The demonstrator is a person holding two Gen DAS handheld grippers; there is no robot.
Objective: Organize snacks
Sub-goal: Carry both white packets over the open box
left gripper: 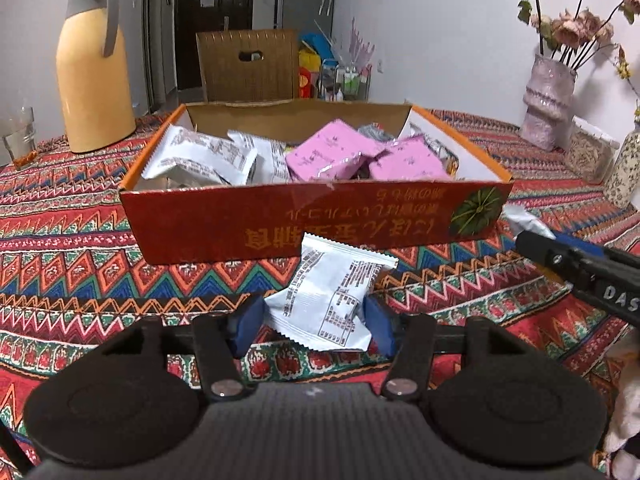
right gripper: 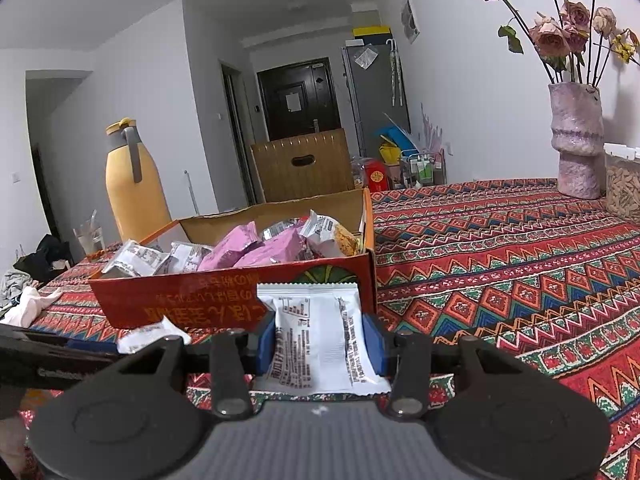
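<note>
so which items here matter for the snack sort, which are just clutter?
Job:
left tongs, white packet
right tongs, second white packet
red box, pink packets

Clutter:
yellow jug
flower vase
glass

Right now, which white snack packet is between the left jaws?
The white packet lying on the tablecloth in front of the red box, between the left gripper's blue pads; the other white packets sit inside the box.

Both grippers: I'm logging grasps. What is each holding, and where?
Left gripper pinches a white snack packet across its lower sides; right gripper clamps another white packet across its middle.
</note>
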